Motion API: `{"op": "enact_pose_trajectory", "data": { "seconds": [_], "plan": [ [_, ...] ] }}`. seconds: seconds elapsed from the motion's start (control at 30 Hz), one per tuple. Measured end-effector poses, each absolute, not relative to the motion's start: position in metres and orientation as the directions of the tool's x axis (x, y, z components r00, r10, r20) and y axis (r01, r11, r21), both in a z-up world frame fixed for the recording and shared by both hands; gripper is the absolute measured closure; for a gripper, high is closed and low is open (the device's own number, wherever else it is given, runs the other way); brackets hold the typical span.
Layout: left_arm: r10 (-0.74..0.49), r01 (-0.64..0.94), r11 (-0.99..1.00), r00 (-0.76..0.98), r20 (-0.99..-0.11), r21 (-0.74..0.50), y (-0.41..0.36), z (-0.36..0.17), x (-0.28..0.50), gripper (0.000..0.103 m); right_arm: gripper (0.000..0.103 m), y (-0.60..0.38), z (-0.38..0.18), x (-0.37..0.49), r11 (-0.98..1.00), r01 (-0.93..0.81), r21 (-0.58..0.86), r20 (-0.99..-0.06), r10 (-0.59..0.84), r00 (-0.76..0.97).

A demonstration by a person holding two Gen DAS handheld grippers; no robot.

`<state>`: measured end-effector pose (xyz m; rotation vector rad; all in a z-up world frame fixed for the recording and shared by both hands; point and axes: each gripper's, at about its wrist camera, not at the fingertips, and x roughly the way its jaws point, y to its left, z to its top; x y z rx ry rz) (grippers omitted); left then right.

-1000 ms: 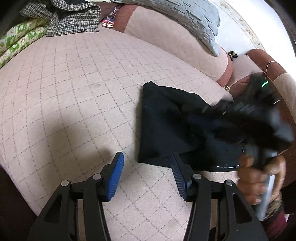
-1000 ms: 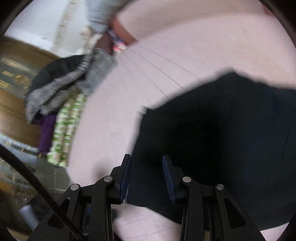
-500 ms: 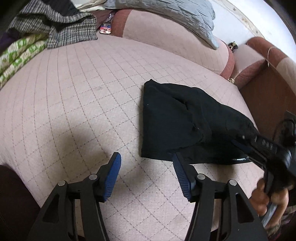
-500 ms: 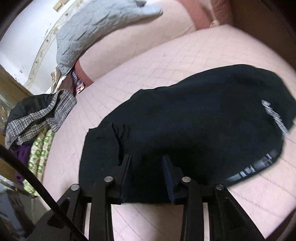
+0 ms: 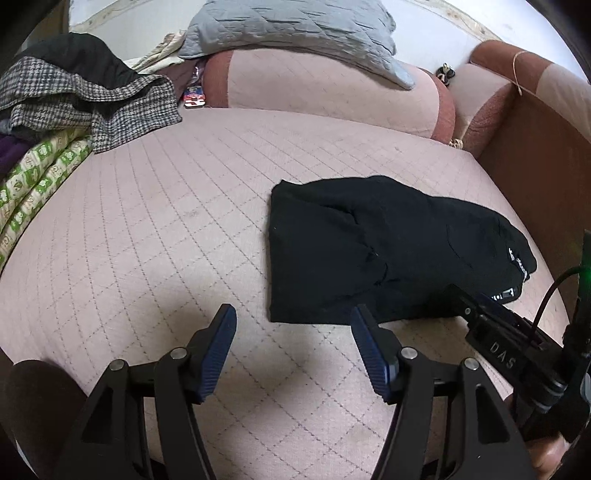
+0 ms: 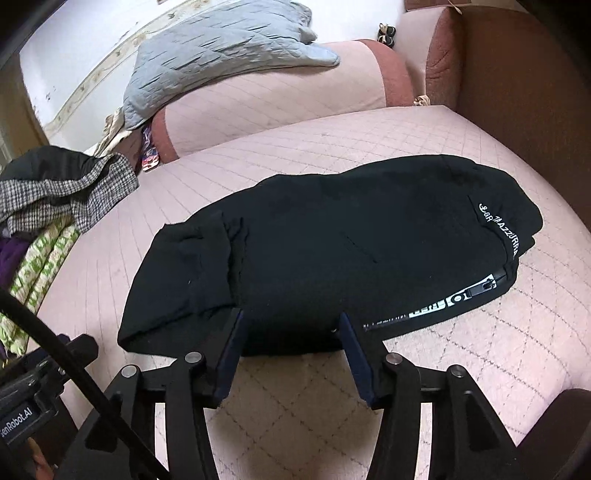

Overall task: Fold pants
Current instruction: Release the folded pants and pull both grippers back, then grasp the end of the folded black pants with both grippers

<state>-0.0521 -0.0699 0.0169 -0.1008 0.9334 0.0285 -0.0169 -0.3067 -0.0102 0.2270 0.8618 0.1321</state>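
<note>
Since the earlier frames, the right-hand tool is seen to have drawn back off the garment, which was blurred beneath it and is now fully exposed.

Left wrist view: the left gripper [image 5: 293,334] is held above the pink quilted sofa seat [image 5: 147,236], its blue ribbed pads opening, with nothing between them. The black folded pants [image 5: 369,251] are found right of centre on the seat, flat, with a squared left edge and a rumpled fold line through the middle. The body of the other tool is noted at the lower right edge. A houndstooth woven garment [image 5: 92,107] and a green-printed folded fabric [image 5: 40,173] are piled at the left, and a grey quilted pillow [image 5: 295,33] is laid on the bolster.

Right wrist view: the right gripper [image 6: 291,339] is poised at the near edge of the pants [image 6: 351,251], jaws opening; no cloth is seen pinched between the pads. White lettering and a zip are visible on the right end. The knit appears soft and thick, so layers may be expected to slip.

The fold is judged nearly complete; any remaining correction is best made by taking both layers of the loose left flap together and laying it square, without dragging
</note>
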Motion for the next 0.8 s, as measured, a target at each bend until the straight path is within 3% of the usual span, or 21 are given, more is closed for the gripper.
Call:
{"op": "enact_pose_trajectory", "data": {
  "seconds": [0.8],
  "plan": [
    [0.012,-0.070,0.997,0.565,-0.825,-0.034,-0.078,0.008,-0.052,0.039,0.043,-0.299,-0.027,-0.018,0.973,-0.016,0.230,-0.768,0.191,0.611]
  ]
}}
